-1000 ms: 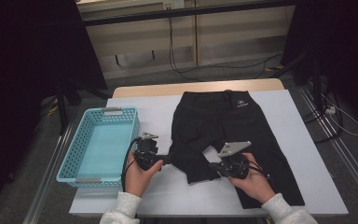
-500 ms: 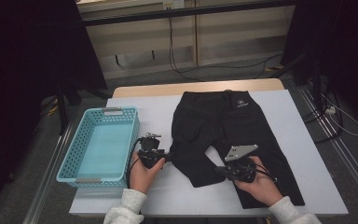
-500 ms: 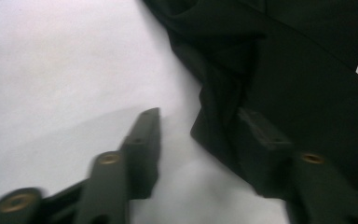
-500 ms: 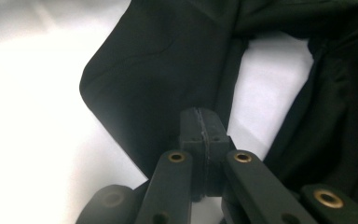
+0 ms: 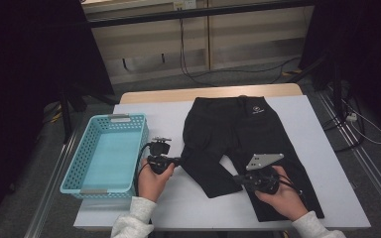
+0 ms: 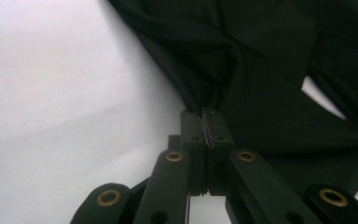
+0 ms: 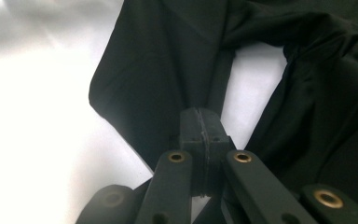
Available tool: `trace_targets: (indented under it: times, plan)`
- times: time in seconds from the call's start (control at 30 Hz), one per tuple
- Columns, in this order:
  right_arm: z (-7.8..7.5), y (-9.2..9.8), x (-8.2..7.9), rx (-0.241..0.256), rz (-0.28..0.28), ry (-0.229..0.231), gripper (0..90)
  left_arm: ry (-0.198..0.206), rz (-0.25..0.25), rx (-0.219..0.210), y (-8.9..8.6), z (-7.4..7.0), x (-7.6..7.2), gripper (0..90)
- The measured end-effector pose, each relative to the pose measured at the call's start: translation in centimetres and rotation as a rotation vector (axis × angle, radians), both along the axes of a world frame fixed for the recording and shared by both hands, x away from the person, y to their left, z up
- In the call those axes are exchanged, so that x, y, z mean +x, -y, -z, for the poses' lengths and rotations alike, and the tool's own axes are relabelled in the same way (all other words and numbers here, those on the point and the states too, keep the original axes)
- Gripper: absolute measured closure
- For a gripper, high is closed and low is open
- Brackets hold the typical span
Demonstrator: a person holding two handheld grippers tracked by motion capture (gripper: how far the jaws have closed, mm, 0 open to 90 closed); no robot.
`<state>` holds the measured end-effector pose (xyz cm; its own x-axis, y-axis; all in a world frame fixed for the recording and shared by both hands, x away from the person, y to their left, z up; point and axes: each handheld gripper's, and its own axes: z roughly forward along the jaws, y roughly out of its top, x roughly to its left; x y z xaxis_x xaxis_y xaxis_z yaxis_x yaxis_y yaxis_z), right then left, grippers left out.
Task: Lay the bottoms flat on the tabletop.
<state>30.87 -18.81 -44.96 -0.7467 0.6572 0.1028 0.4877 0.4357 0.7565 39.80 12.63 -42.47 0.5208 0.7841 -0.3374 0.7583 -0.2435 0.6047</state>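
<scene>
Left tongs (image 5: pixel 177 161): held in the person's left hand (image 5: pixel 152 179), jaws pressed together on a fold of the black trousers (image 5: pixel 238 144); in the left gripper view the tongs (image 6: pixel 207 116) pinch the cloth right at its edge, with bare counter to their left.

Right tongs (image 5: pixel 237 178): held in the person's right hand (image 5: pixel 283 196), jaws clamped on the trousers too; in the right gripper view the tongs (image 7: pixel 200 116) grip a bunched pleat of dark cloth (image 7: pixel 163 70), with white counter showing on either side of the pleat.

Black trousers: spread flat on the white counter (image 5: pixel 168 114), waistband on the far side from both tongs, legs running back toward the person. The left leg lies between the two tongs, its outer edge in the left tongs and its hem end just beside the right tongs. The right leg passes under the right hand.

Grey plate (image 5: pixel 263 159): sits on top of the right tongs, tilted.

Blue basket (image 5: pixel 129 121): on the counter to the outer side of the left tongs, near them but apart, away from the trousers.

Counter: white sheet over a wooden top; both tongs hover low over its near half.

Sleeves: pale cuffs (image 5: pixel 135 208) come in at the near edge behind each of the tongs.
</scene>
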Motion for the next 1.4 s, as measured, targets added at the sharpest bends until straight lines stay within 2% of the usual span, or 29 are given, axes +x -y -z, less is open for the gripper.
trace_targets:
  times: [0.07,0.13,0.23,0.33,0.4,0.5,0.6,0.67,0.73,0.8,0.9,1.07,1.13,1.23,1.33,1.4]
  plan:
    - [0.0,0.0,0.0,0.003,-0.004,-0.004,90.0,0.008,-0.001,-0.015,-0.3,-0.6,-0.2,89.0]
    - [0.0,-0.2,0.0,0.002,-0.014,-0.009,90.0,0.005,-0.004,-0.008,-0.3,-0.7,-0.2,89.0]
    - [0.0,-0.8,-0.1,-0.004,-0.043,-0.008,90.0,-0.011,-0.015,0.013,-0.3,0.0,-0.1,87.8]
    - [-0.2,-1.4,-0.3,0.005,-0.061,-0.007,90.0,-0.011,-0.019,0.031,-0.5,0.5,0.0,78.0]
    - [-0.3,-1.9,-0.4,0.023,-0.078,-0.006,90.0,0.002,-0.022,0.025,-0.4,0.3,-0.1,66.2]
    - [-0.4,-3.0,-0.9,0.021,-0.124,-0.005,90.0,0.023,-0.017,0.011,-0.1,0.1,-0.2,54.0]
    - [-0.2,-4.1,-1.3,0.022,-0.172,-0.013,90.0,0.038,-0.010,0.019,0.2,0.3,-0.3,51.8]
    - [-0.1,-4.5,-1.5,0.010,-0.191,-0.017,90.0,0.030,0.007,0.028,0.3,0.5,-0.2,53.4]
    - [0.0,-4.5,-1.4,-0.010,-0.181,-0.011,90.0,0.048,0.001,0.022,0.5,0.8,-0.2,55.9]
    - [-0.1,-4.1,-1.3,0.010,-0.177,-0.020,90.0,0.068,0.014,0.028,0.6,0.8,-0.1,58.5]
    - [-0.1,-3.6,-1.2,0.025,-0.182,-0.030,90.0,0.072,0.011,0.031,0.8,1.1,0.0,62.6]
    - [0.0,-3.6,-1.2,0.026,-0.160,-0.024,85.7,0.028,0.029,0.050,1.2,2.0,0.3,67.7]
    - [-0.2,-3.4,-1.0,0.029,-0.122,-0.004,75.0,0.012,0.035,0.064,1.4,2.4,0.4,71.2]
    - [-0.6,-2.7,-0.3,0.041,-0.038,0.025,69.0,0.005,0.035,0.071,1.3,2.4,0.4,79.2]
    - [-0.5,-2.3,0.6,0.029,0.026,0.045,68.8,-0.002,0.030,0.068,1.1,2.4,0.3,86.3]
    - [-0.2,-2.6,1.1,-0.004,0.049,0.055,68.8,0.003,0.027,0.064,0.9,2.3,0.3,87.3]
